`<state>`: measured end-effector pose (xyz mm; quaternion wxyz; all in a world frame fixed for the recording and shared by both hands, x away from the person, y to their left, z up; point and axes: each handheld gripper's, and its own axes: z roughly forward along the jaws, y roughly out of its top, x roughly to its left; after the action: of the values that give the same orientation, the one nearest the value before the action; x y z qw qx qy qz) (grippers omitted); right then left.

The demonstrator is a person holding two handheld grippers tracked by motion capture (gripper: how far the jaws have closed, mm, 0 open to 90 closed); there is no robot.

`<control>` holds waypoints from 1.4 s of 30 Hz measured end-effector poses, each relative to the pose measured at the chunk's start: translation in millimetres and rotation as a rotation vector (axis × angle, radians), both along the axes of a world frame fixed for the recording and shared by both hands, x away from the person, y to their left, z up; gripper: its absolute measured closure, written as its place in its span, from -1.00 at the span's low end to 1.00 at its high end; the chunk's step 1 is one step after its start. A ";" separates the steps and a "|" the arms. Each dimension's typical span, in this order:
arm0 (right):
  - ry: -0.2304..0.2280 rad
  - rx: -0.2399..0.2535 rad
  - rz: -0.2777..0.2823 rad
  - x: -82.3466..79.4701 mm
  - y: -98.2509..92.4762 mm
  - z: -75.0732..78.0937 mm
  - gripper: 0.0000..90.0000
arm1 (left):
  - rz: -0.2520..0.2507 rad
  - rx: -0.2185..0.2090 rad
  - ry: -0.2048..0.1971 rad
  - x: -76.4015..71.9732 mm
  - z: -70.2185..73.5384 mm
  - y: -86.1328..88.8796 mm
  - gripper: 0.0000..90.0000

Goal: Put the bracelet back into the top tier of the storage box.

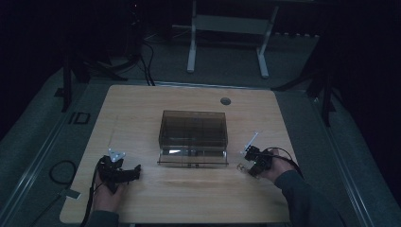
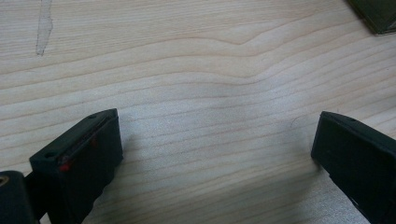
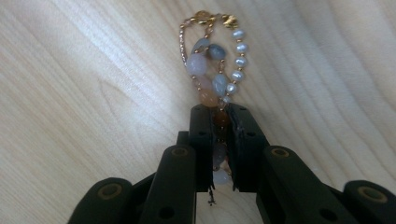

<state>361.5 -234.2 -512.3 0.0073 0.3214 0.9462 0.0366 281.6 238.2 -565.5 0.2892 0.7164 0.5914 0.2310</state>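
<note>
Pinching a beaded bracelet [image 3: 212, 70] between jaws pressed together on its near end, right gripper [image 3: 219, 122] low over the table [image 3: 93, 93] near its front right, just right of the box. Loop of pale stones, small pearls and a gold clasp trailing out past the jaw tips toward the wood. Probably light, limp and loosely strung; likely to swing and sag, slippery on the round beads, delicate at clasp and chain. Best gripped across a cluster of beads as now, not on the thin chain. Resting at the front left, left gripper [image 1: 122, 169] spread wide and empty above bare wood. Farther back at the table's middle, a smoky see-through box [image 1: 193, 135] with a clear tray or lid at its front. Contents of the box hard to make out in the dim light; strand inside the jaws hidden; room beyond lost in darkness.
</note>
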 end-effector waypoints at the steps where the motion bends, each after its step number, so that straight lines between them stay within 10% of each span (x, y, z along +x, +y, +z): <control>1: 0.004 -0.001 0.010 -0.2 0.0 -1.0 0.78 | 0.000 0.000 0.000 0.0 0.0 0.0 -0.95; 42: -0.060 0.088 -0.001 -3.3 -4.4 44.1 0.86 | -0.004 0.001 0.001 -0.1 0.1 -0.3 -0.95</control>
<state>358.2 -238.6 -468.2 0.0216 0.3206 0.9429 0.0878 281.5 237.9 -565.4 0.2890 0.7178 0.5902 0.2302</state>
